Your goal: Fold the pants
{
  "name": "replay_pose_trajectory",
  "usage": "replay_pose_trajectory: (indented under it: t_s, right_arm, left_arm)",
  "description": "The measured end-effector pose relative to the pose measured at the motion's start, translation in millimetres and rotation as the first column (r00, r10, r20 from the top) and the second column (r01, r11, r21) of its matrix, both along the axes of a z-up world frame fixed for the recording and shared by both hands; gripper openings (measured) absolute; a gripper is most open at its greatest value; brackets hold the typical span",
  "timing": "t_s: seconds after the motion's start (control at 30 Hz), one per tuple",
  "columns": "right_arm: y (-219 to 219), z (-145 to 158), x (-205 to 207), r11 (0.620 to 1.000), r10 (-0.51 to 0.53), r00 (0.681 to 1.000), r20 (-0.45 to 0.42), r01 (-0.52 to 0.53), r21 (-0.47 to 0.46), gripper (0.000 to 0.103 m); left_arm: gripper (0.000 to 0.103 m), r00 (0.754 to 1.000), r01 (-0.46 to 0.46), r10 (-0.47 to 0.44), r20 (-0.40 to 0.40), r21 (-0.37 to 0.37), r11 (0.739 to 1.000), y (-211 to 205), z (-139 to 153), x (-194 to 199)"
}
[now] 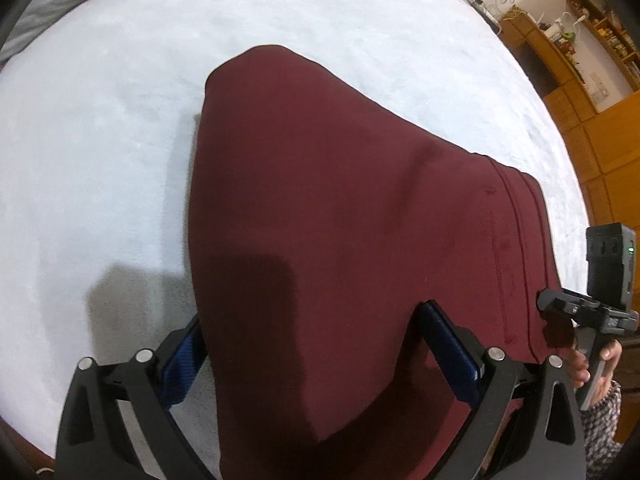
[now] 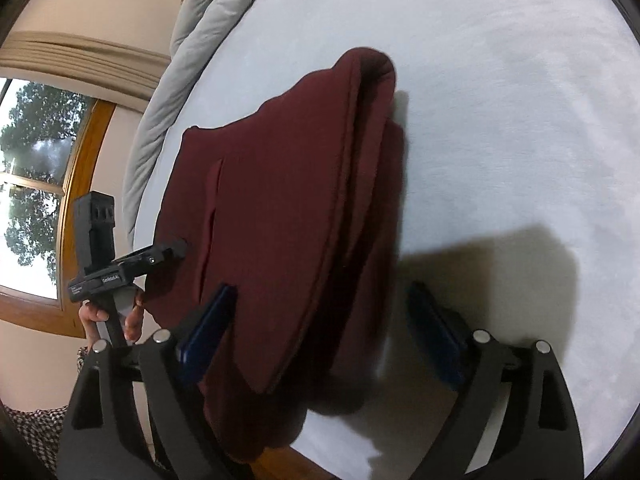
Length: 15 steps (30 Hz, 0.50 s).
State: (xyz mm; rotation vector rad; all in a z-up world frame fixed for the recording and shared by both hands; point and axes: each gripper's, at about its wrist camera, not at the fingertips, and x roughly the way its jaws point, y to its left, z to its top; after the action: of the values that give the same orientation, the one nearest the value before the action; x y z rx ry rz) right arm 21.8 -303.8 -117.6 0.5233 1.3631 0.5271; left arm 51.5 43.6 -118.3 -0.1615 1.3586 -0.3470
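The dark red pants (image 1: pixel 340 220) lie folded in layers on the white bed (image 1: pixel 120 140). In the left wrist view my left gripper (image 1: pixel 316 344) is open, its blue-padded fingers (image 1: pixel 452 352) wide apart on either side of the near corner of the fabric. In the right wrist view the pants (image 2: pixel 280 208) show stacked folded edges on their right side. My right gripper (image 2: pixel 324 320) is open, its blue-padded fingers (image 2: pixel 208 328) straddling the near edge of the pants. Each gripper also shows in the other's view, the right one (image 1: pixel 576 312) and the left one (image 2: pixel 132 264), at the pants' edge.
A grey duvet (image 2: pixel 192 60) is bunched along the far side of the bed. A window (image 2: pixel 32 184) with a wooden frame is beyond it. Wooden shelves and cabinets (image 1: pixel 580 60) stand past the bed on the other side.
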Motion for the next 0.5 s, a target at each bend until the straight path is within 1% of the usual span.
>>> replay_pose_trajectory:
  t_s: [0.1,0.2,0.27,0.33,0.4,0.47,0.5]
  right_arm:
    - [7.3,-0.7,1.6,1.000,0.014,1.000,0.013,-0.014,-0.005,0.090]
    - [12.8,-1.1,4.1,1.000,0.017,1.000,0.026,-0.017,-0.008,0.091]
    - [15.0,-3.3,5.5,1.000,0.004,1.000,0.025,-0.004,-0.004,0.094]
    - [20.6,-6.0,8.4,1.000,-0.010,1.000,0.015,0.010,-0.004,0.101]
    - [30.9,-5.7,9.7,0.998,0.019,0.999,0.027,-0.018,-0.052,0.101]
    - [35.3,-4.2,10.7,0.997,0.024,0.999,0.037,-0.021,-0.069,0.101]
    - [36.5,-2.3,10.0,0.997,0.024,0.999,0.048,-0.021,-0.075,0.099]
  left_arm:
    - [0.099,0.999,-0.031,0.030,0.023,0.025,0.999,-9.7,0.5,-3.3]
    - [0.095,0.997,-0.053,0.051,0.055,0.046,0.998,-11.9,3.4,-8.2]
    - [0.090,0.995,-0.065,0.061,0.073,0.048,0.997,-18.5,6.9,-13.5]
    - [0.086,0.994,-0.074,0.069,0.089,0.049,0.996,-17.9,9.6,-17.4]
    - [0.080,0.991,-0.080,0.074,0.107,0.057,0.995,-18.2,12.2,-21.2]
    - [0.075,0.990,-0.079,0.071,0.123,0.065,0.995,-18.4,14.2,-24.9]
    - [0.074,0.989,-0.077,0.068,0.131,0.067,0.995,-17.9,14.0,-26.2]
